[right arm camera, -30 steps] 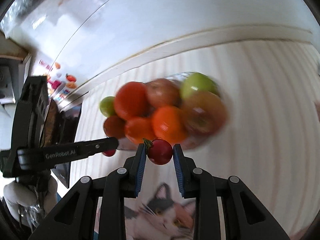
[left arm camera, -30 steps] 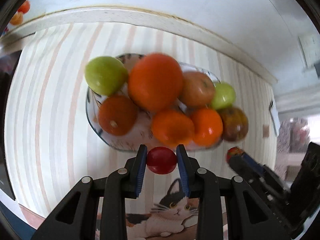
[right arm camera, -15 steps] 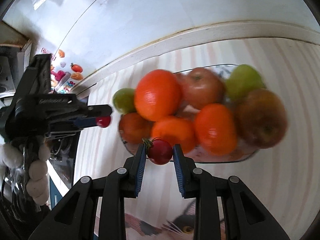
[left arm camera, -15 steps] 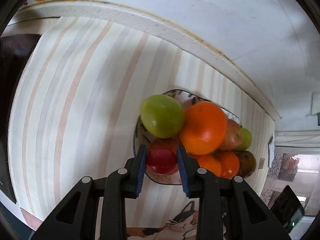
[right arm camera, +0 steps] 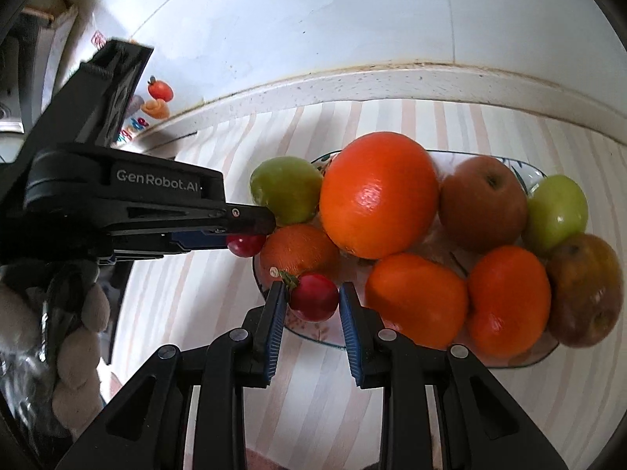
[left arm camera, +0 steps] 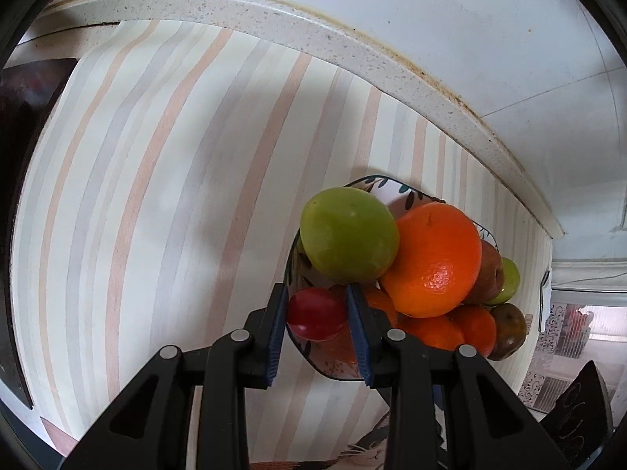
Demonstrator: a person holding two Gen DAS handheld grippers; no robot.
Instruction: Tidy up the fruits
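Note:
A glass plate [right arm camera: 313, 337] [left arm camera: 337, 372] with a leaf pattern holds a pile of oranges, green apples and brownish apples; a big orange [right arm camera: 378, 194] [left arm camera: 433, 260] tops it. My left gripper [left arm camera: 316, 315] is shut on a small red cherry tomato [left arm camera: 316, 313] over the plate's left rim, below a green apple [left arm camera: 348, 235]. It shows from the side in the right wrist view [right arm camera: 247, 241]. My right gripper [right arm camera: 311, 299] is shut on another cherry tomato [right arm camera: 313, 295] with a green stem, over the plate's near-left rim.
The plate stands on a striped mat [left arm camera: 156, 196] against a white speckled counter ledge [left arm camera: 313, 27] and white wall. A cat picture is at the mat's near edge. Fruit-shaped magnets [right arm camera: 158, 98] hang at far left. A dark surface borders the mat on the left.
Both grippers moved closer to the plate with their tomatoes. The left one has swung to the plate's left side; the right one now reaches over the near-left rim.

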